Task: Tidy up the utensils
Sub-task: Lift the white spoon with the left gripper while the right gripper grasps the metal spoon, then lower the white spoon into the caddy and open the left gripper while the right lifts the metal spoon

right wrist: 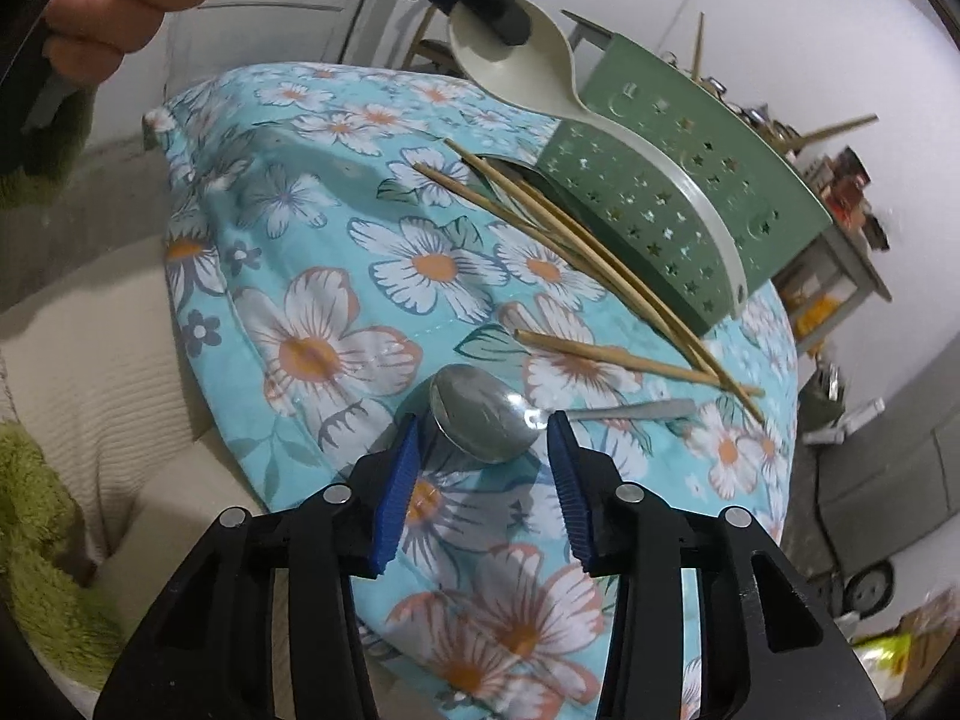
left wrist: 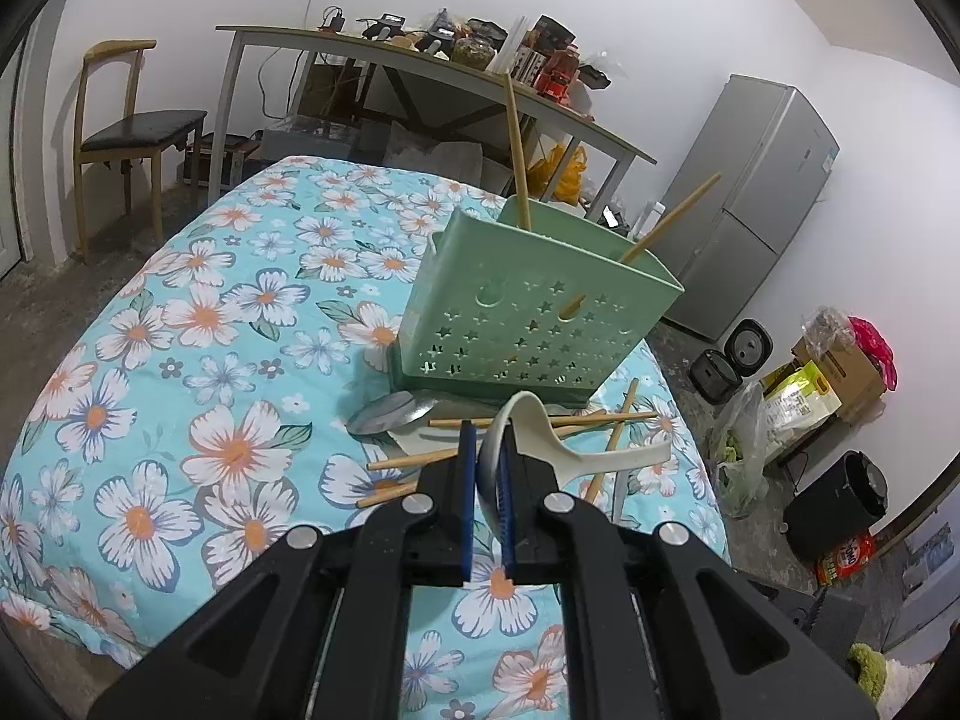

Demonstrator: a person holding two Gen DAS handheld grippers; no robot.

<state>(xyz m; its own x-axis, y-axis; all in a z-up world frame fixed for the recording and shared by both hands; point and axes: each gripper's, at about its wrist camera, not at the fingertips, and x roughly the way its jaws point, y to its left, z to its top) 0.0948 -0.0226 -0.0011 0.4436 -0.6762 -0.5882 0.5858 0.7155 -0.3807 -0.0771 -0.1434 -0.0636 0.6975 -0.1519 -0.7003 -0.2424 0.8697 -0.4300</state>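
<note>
Right gripper (right wrist: 480, 438) jaws apart over metal spoon (right wrist: 480, 417) bowl near table's (right wrist: 312, 276) front edge. Chopsticks (right wrist: 576, 252) scattered beyond, against green holder (right wrist: 678, 192). Left gripper (right wrist: 510, 24) clamps white ladle (right wrist: 540, 72) at far edge.

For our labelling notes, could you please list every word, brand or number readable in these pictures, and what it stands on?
No text reads clearly.
orange packet: white logo, too blurred to read.
yellow bag: print too small.
fridge: sticker near its top corner, too small.
</note>
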